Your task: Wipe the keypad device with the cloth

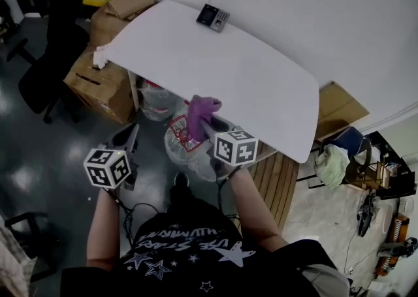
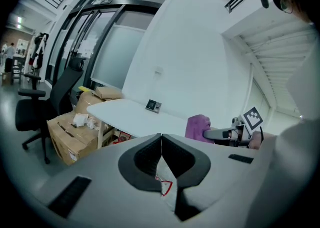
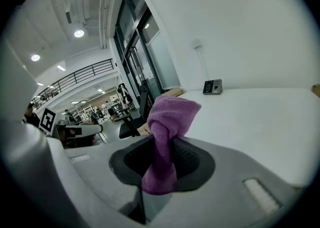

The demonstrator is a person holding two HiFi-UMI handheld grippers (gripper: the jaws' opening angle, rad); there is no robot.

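The keypad device (image 1: pixel 213 17) is a small dark box with grey keys, standing at the far edge of the white table (image 1: pixel 261 80); it also shows far off as the keypad device (image 2: pixel 153 105) and the keypad device (image 3: pixel 212 86). A purple cloth (image 1: pixel 201 114) is pinched in my right gripper (image 1: pixel 208 127), which is held off the table's near edge, well short of the device. The cloth (image 3: pixel 165 137) bunches up between the right gripper's (image 3: pixel 161 158) jaws. My left gripper (image 1: pixel 128 142) hangs over the floor left of the table, jaws together and empty. The left gripper (image 2: pixel 161 158) points toward the table.
Cardboard boxes (image 1: pixel 104 61) are stacked at the table's left end, with a black office chair (image 1: pixel 46 74) beyond them. Clear plastic bags (image 1: pixel 183 145) sit under the table's near edge. Wooden slats (image 1: pixel 277 181) and clutter lie on the floor to the right.
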